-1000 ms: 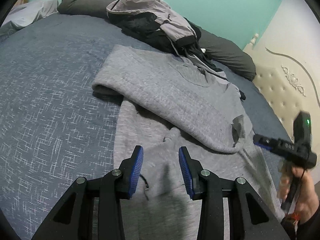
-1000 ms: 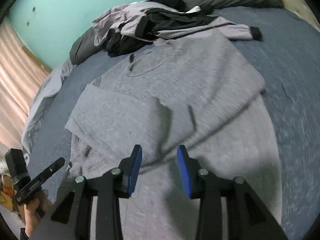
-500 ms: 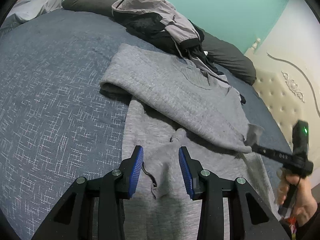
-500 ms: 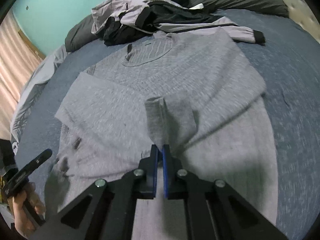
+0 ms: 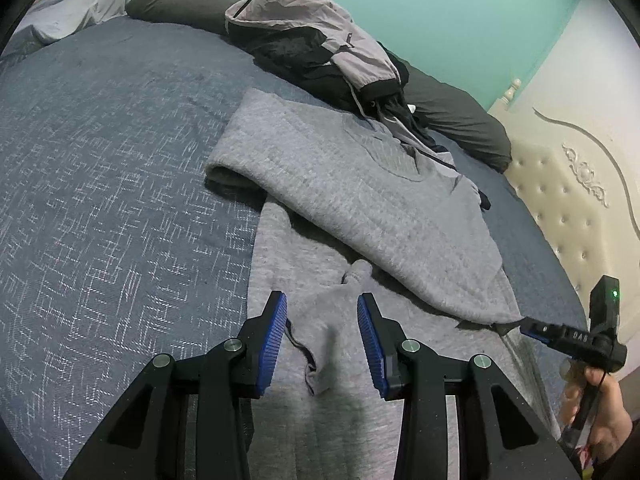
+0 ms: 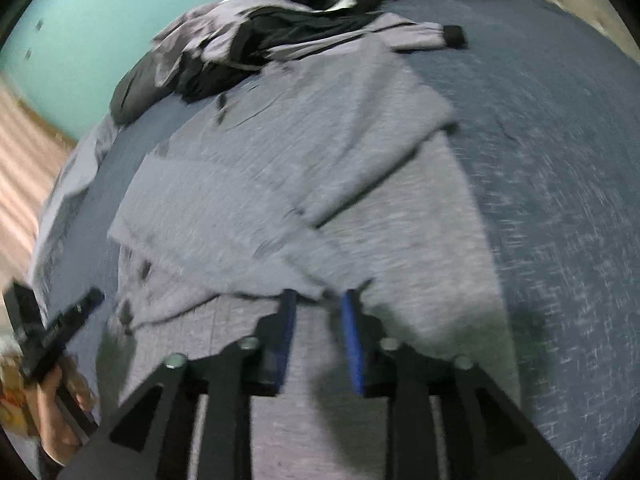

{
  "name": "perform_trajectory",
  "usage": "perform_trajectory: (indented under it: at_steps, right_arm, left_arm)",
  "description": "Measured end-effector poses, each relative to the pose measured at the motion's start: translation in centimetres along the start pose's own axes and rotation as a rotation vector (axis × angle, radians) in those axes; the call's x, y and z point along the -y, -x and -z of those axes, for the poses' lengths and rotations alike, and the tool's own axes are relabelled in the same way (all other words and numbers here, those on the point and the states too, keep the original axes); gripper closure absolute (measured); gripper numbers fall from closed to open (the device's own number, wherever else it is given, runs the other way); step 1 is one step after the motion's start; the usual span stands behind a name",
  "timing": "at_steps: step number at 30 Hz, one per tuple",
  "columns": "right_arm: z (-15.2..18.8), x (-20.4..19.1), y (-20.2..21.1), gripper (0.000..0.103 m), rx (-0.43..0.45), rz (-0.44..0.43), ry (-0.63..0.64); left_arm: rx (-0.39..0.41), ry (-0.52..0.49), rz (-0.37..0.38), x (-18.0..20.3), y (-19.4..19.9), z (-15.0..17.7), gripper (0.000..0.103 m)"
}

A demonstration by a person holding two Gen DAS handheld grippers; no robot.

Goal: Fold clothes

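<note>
Sweater: one grey sweater (image 5: 360, 200) centre frame on the bed (image 5: 100, 200), sleeves folded across, hem cut off below
Left gripper (image 5: 322, 336): half open, nothing gripped
Right gripper (image 6: 318, 336): blurred, just been opening, holding nothing
Jackets: one heap (image 5: 312, 40), upper frame

Both wrist views angled down, close over bed (image 5: 100, 208); share grey sweater (image 5: 360, 184) (opposite sides).
</note>
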State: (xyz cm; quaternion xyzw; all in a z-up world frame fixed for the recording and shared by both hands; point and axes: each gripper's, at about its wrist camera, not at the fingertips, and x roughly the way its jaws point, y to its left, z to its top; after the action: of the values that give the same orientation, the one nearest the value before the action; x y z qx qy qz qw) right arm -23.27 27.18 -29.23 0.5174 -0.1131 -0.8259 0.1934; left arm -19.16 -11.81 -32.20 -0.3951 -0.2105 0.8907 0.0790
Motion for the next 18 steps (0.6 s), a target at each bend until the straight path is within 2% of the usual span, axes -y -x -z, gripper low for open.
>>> perform_trajectory:
  at_steps: [3, 6, 8, 14, 18]
  right_arm:
    - [-0.6, 2.2, 0.4, 0.072, 0.014, -0.038, -0.120]
    - [-1.1, 3.7, 0.5, 0.072, 0.020, -0.049, -0.185]
    - [-1.5, 3.7, 0.4, 0.071, 0.027, -0.053, -0.182]
    - [-1.6, 2.4, -3.5, 0.070, -0.108, 0.016, -0.116]
    - [-1.3, 0.9, -4.6, 0.065, -0.117, 0.068, -0.046]
  left_arm:
    - [-0.002, 0.001, -0.002, 0.0, -0.1, 0.0, 0.063]
    - [-0.001, 0.001, -0.004, -0.1, -0.1, 0.0, 0.063]
    - [-0.002, 0.001, -0.005, -0.1, -0.1, 0.0, 0.063]
    - [-0.005, 0.000, -0.004, -0.1, -0.3, 0.0, 0.063]
    - [-0.006, 0.003, -0.005, -0.2, -0.3, 0.0, 0.063]
